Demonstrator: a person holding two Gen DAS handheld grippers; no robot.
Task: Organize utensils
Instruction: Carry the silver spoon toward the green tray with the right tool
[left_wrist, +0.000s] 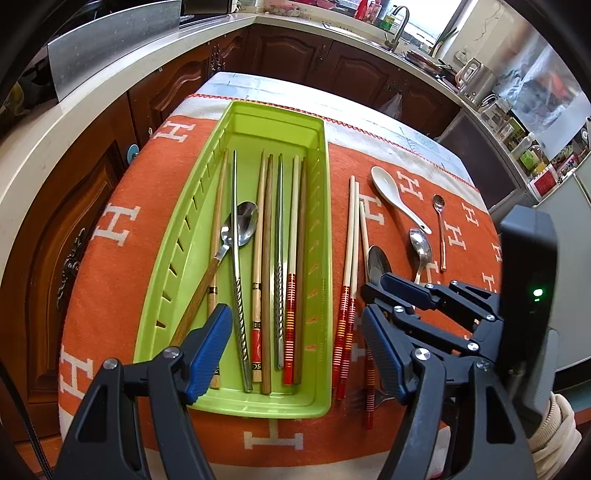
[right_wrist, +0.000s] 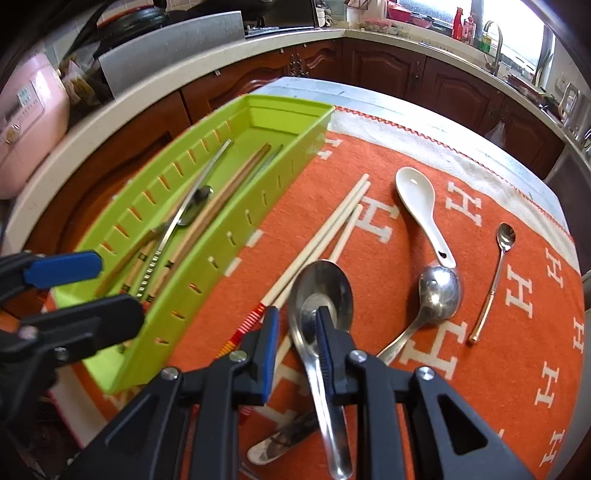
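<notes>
Spoon (right_wrist: 320, 295) btwn right hand-held gripper (right_wrist: 295, 325) fingers, unclamped.

An orange cloth (left_wrist: 369, 158) with white H letters covers the table. Dark wooden cabinets (left_wrist: 354, 70) stand beyond under a pale counter, with a faucet (left_wrist: 400, 22) and a pink cooker (right_wrist: 29, 125).

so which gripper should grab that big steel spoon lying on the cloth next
Right. The right gripper already straddles the steel spoon, open. The left gripper hangs open over the green tray.
</notes>
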